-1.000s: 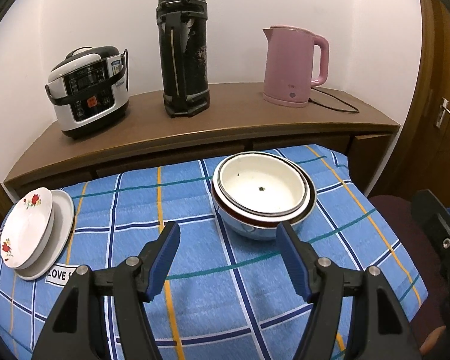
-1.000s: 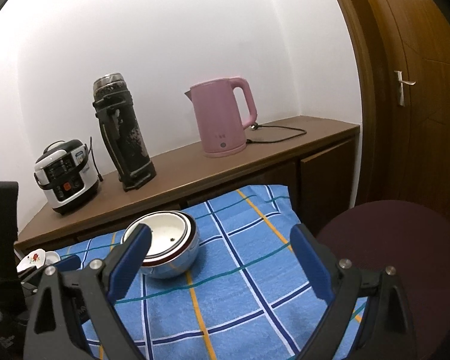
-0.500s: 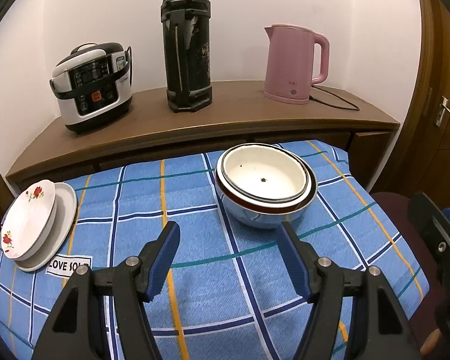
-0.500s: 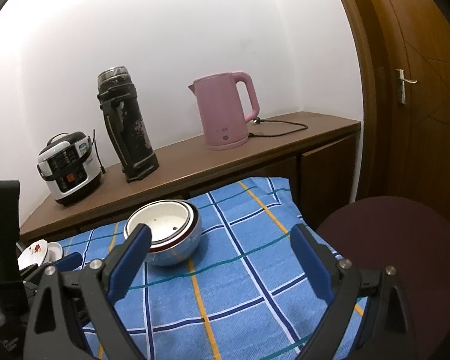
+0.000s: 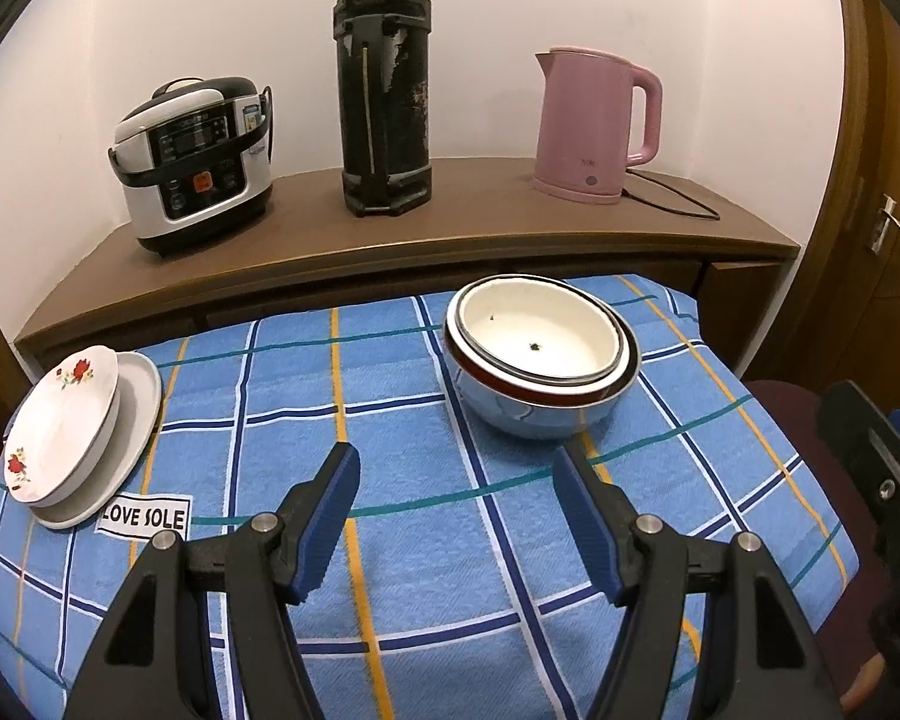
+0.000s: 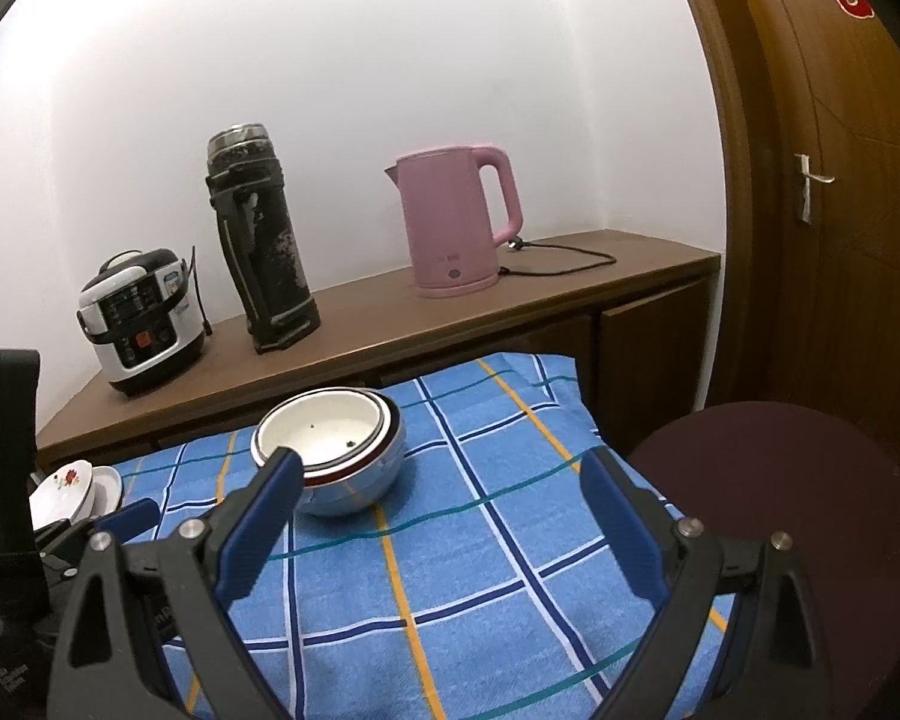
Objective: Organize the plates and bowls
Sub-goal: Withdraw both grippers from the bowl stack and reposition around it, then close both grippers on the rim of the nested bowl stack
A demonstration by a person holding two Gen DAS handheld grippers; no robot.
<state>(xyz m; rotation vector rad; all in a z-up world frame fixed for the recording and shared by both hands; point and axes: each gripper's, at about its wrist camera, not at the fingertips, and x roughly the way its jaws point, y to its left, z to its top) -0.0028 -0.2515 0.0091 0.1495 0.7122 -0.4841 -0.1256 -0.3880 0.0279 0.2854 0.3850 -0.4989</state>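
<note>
While both jaws gape wide with nothing between them, the left gripper (image 5: 456,516) and right gripper (image 6: 444,516) have drawn back a little from the nested bowls (image 5: 540,354), which now sit farther off on the blue checked cloth (image 5: 402,588). That retreat suggests the stacking is done. The white inner bowl holds only a few dark specks, and the flowered plate (image 5: 60,420) rests tilted on a plain plate (image 5: 141,414) at the cloth's left edge.
</note>
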